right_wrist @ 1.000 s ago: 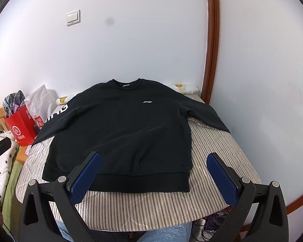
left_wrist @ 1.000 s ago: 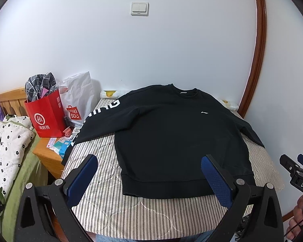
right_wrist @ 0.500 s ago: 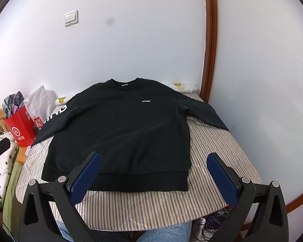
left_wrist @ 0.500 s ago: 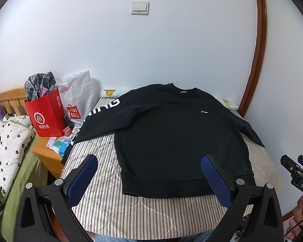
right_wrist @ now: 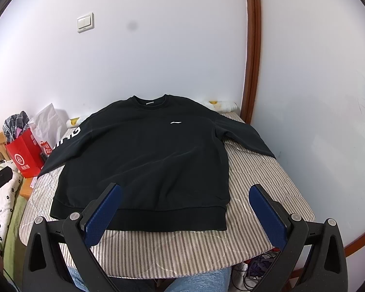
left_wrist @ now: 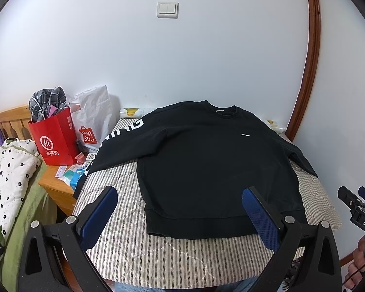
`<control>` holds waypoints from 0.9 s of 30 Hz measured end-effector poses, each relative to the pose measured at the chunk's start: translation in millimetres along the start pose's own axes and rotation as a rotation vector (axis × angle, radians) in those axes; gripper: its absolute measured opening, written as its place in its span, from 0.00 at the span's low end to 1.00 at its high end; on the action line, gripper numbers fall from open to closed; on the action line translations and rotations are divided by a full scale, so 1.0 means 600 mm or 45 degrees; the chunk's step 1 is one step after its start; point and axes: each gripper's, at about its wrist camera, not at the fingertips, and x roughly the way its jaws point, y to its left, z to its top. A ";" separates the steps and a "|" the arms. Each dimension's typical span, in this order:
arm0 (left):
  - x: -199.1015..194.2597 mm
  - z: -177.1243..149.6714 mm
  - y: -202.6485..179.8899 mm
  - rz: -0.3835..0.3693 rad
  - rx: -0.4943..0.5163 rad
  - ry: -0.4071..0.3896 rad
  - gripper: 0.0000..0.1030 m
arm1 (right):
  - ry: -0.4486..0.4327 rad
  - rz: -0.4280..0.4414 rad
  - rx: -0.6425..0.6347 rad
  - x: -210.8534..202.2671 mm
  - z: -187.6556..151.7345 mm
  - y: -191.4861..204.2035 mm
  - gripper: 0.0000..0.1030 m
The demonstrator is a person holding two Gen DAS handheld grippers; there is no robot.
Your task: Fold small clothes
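A black sweatshirt (left_wrist: pixel 211 165) lies flat, front up, on a striped table cover (left_wrist: pixel 172 260), collar at the far side and both sleeves spread out; it also shows in the right wrist view (right_wrist: pixel 143 165). Its left sleeve carries white letters (left_wrist: pixel 131 127). My left gripper (left_wrist: pixel 180 215) is open and empty, held above the table's near edge in front of the hem. My right gripper (right_wrist: pixel 185 215) is open and empty, also above the near edge at the hem, and its tip shows in the left wrist view (left_wrist: pixel 357 206).
A red paper bag (left_wrist: pixel 54 141) and a white plastic bag (left_wrist: pixel 92 124) stand on a wooden nightstand (left_wrist: pixel 53 185) left of the table. A flower-print quilt (left_wrist: pixel 4 175) lies further left. White walls and a brown door frame (right_wrist: pixel 253 48) close the far and right sides.
Both grippers have shifted very slightly; the right wrist view has crept a little nearer the sweatshirt. The sweatshirt has not moved.
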 end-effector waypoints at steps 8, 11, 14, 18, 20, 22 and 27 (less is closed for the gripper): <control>-0.001 -0.001 -0.005 -0.001 0.011 -0.004 1.00 | 0.002 -0.001 0.004 -0.003 0.000 0.001 0.99; -0.001 0.000 -0.005 -0.002 0.013 -0.005 1.00 | 0.001 -0.001 0.001 -0.004 0.000 0.001 0.99; 0.000 0.000 -0.006 -0.004 0.012 -0.003 1.00 | 0.002 -0.002 0.001 -0.003 0.002 0.002 0.99; 0.004 0.007 -0.007 -0.010 0.031 -0.007 1.00 | 0.001 0.000 0.000 -0.001 0.003 0.003 0.99; 0.010 0.009 -0.008 -0.004 0.039 -0.013 1.00 | -0.002 0.002 -0.002 0.002 0.002 0.004 0.99; 0.023 0.010 -0.007 0.014 0.041 -0.008 1.00 | 0.005 0.006 -0.005 0.010 0.001 0.008 0.99; 0.084 0.002 0.020 -0.015 0.018 0.041 1.00 | 0.047 0.024 -0.030 0.051 -0.009 0.016 0.99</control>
